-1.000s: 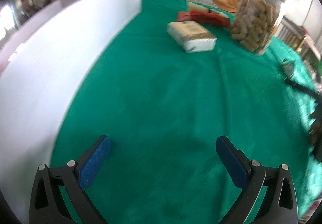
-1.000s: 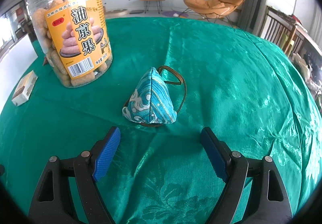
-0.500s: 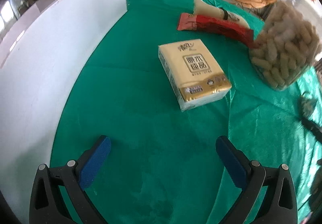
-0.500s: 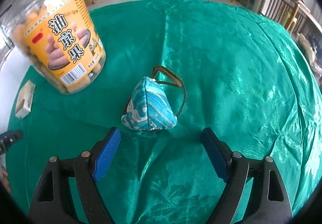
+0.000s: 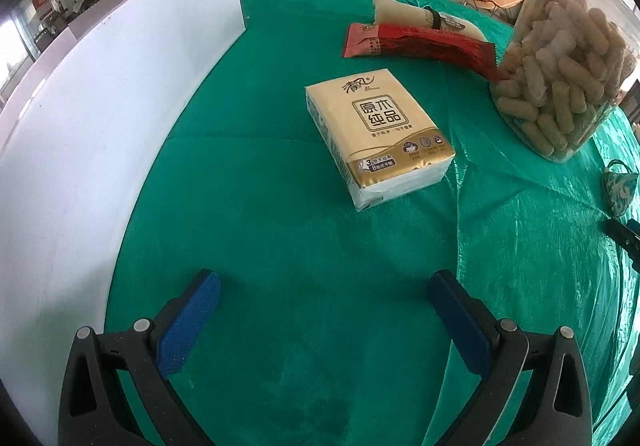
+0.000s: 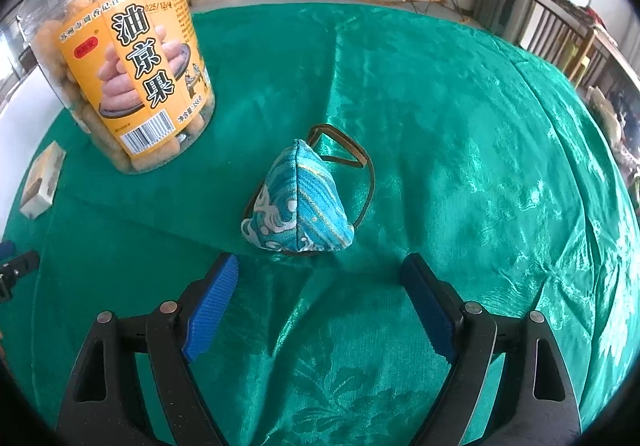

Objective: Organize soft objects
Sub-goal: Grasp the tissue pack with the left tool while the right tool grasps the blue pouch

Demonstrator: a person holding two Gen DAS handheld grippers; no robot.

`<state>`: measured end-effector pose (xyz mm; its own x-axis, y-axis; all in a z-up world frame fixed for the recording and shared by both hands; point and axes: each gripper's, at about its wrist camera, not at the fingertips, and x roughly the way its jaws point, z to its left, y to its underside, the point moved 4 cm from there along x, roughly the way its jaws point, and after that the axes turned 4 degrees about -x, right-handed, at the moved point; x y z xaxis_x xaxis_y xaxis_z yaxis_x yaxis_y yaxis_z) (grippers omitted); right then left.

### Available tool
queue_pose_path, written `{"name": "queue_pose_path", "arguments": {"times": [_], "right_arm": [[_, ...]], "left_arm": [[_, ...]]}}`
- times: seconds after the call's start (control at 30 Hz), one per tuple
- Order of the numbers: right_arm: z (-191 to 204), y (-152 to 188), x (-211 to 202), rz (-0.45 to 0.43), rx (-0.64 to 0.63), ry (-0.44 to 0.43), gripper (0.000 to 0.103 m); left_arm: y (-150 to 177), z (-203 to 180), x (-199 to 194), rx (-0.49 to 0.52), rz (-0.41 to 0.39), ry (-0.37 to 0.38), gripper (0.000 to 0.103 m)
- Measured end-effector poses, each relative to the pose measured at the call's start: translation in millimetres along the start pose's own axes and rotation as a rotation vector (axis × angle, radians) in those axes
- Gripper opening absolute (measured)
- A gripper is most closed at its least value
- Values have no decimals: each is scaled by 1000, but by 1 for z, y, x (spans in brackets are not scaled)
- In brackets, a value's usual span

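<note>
Green cloth (image 6: 460,117) bears every item ungathered: both the left gripper (image 5: 324,310) and right gripper (image 6: 320,286) are spread, empty; the pouch (image 6: 298,201) sits mid-frame, the tissue pack (image 5: 376,133) upper centre.

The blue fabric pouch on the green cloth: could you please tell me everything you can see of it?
The blue fabric pouch is a small, soft, pyramid-shaped piece of woven turquoise cloth with white wave swirls, thin gold lines and a raised seam running down its near face. A brown cord loops out behind it and lies on the green tablecloth. It sits upright on its base, just ahead of the open right tongs, which do not touch it. The snack jar stands apart from it.
</note>
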<state>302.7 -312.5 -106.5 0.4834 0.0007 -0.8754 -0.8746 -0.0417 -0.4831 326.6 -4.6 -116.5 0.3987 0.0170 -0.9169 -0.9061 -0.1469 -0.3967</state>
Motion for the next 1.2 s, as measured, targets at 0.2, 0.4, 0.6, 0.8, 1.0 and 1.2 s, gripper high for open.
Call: {"name": "queue_pose_path", "arguments": {"times": [0.2,0.4,0.6,0.8,1.0,1.2], "right_arm": [[-4,-12,-2,74,39,-35,85],[4,-28,7,114,21,-24,85],[8,-32,7,64,20,-3,45],[-2,-57,-1,53,17,-11,45],[-15,-127,-44,-39,26,-13,45],[11,-185,-93,-90,-33,-43,45]], "left_arm": [[-24,5,-5,-40,35,159,103],[-66,-9,11,-52,62,129,103],[-76,-28,21,30,-55,8,60],[-93,-5,5,-48,-73,100,57],[-137,6,-44,-101,-129,158,57],[-164,-9,-96,-77,-189,197,57]]}}
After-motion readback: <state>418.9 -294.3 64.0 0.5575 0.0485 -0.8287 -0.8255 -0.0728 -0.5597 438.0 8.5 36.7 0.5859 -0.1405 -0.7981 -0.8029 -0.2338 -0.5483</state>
